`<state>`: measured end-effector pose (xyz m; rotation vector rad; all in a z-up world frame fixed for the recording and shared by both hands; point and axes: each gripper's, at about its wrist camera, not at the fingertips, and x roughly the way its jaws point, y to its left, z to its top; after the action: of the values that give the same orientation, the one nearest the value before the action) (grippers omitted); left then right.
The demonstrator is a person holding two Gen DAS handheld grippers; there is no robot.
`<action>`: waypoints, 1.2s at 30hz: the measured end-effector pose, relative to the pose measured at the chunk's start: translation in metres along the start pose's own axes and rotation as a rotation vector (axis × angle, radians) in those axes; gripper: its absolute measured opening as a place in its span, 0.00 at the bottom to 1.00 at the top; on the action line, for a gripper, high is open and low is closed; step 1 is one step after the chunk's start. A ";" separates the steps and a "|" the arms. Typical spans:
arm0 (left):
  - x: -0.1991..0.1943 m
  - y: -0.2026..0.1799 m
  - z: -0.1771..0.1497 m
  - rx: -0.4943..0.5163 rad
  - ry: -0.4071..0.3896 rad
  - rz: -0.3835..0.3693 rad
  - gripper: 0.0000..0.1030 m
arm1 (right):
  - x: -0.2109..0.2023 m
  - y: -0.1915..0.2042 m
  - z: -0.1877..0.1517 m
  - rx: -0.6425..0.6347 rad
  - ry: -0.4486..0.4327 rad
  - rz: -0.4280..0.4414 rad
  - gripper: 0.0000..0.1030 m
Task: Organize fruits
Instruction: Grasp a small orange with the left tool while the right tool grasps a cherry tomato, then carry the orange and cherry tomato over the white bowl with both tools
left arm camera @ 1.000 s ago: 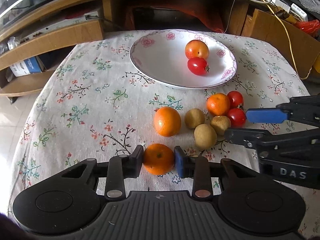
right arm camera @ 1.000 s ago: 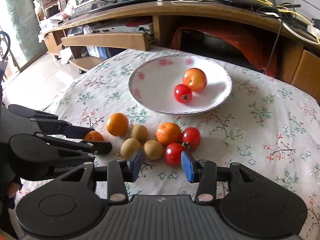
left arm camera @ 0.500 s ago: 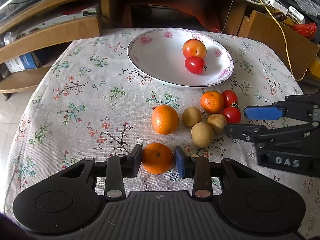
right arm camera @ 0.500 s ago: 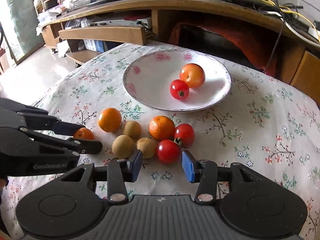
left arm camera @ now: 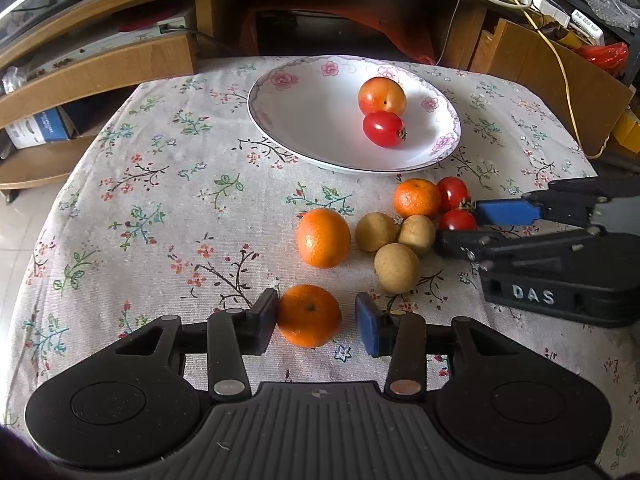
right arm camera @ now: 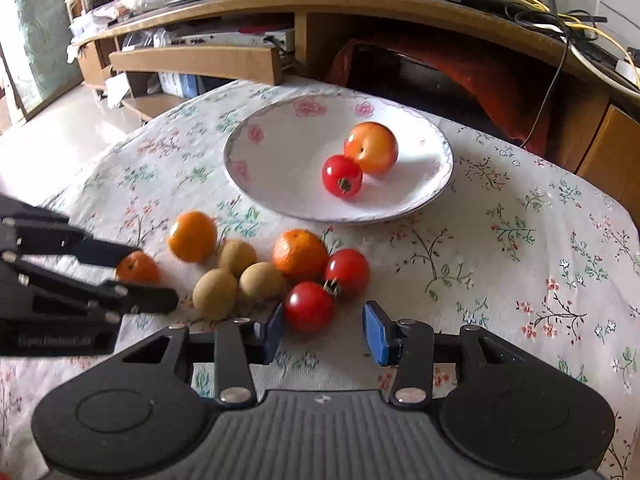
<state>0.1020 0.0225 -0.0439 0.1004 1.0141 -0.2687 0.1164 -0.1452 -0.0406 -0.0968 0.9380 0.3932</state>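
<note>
The left gripper (left arm camera: 316, 320) is sitting low over the flowered tablecloth (left arm camera: 160, 184) with a small orange (left arm camera: 309, 315) between its fingers; the left pad is touching the fruit, the blue right pad is standing a little off it, so the jaws are parted rather than clamped. The right gripper (right arm camera: 323, 326) is likewise spread wide, bracketing the nearest tomato (right arm camera: 309, 306), which seems to be just touching the left pad, though the blur is making that hard to judge. Beside that tomato a second tomato (right arm camera: 347, 273), a mandarin (right arm camera: 300, 255), three brownish longans (right arm camera: 236, 276) and a larger orange (right arm camera: 192, 236) are lying clustered. Beyond them the white plate (right arm camera: 280, 184) is holding a peach-coloured fruit (right arm camera: 371, 147) touching a red tomato (right arm camera: 342, 176)
</note>
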 end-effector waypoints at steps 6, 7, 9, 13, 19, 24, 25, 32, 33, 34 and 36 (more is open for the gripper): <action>0.000 -0.002 -0.001 0.017 -0.004 0.005 0.51 | 0.002 0.005 0.002 0.007 -0.004 -0.019 0.26; 0.000 -0.002 -0.002 0.017 -0.005 0.010 0.49 | 0.002 0.006 0.002 0.007 0.000 -0.028 0.25; -0.001 0.000 -0.003 0.010 -0.008 0.014 0.44 | 0.000 0.008 0.001 0.008 0.007 -0.039 0.25; -0.003 0.001 -0.004 -0.003 -0.004 0.014 0.40 | -0.010 0.007 -0.005 0.010 0.016 -0.045 0.25; -0.010 -0.011 -0.014 0.031 0.000 0.006 0.40 | -0.033 0.007 -0.015 0.015 0.021 -0.045 0.25; -0.016 -0.019 -0.025 0.054 0.002 -0.010 0.40 | -0.051 0.015 -0.027 -0.005 0.035 -0.043 0.25; -0.017 -0.020 -0.027 0.059 0.000 -0.015 0.40 | -0.052 0.017 -0.029 -0.012 0.042 -0.041 0.25; -0.017 -0.025 -0.031 0.093 -0.018 0.000 0.43 | -0.044 0.025 -0.045 -0.072 0.062 -0.048 0.25; -0.017 -0.026 -0.031 0.097 -0.019 -0.001 0.46 | -0.044 0.024 -0.045 -0.072 0.063 -0.043 0.26; -0.016 -0.027 -0.031 0.098 -0.019 -0.005 0.49 | -0.044 0.022 -0.045 -0.065 0.067 -0.035 0.26; -0.016 -0.028 -0.031 0.105 -0.019 -0.006 0.51 | -0.044 0.019 -0.046 -0.051 0.063 -0.033 0.26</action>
<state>0.0607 0.0043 -0.0458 0.1894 0.9810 -0.3284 0.0512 -0.1519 -0.0305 -0.1716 0.9871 0.3857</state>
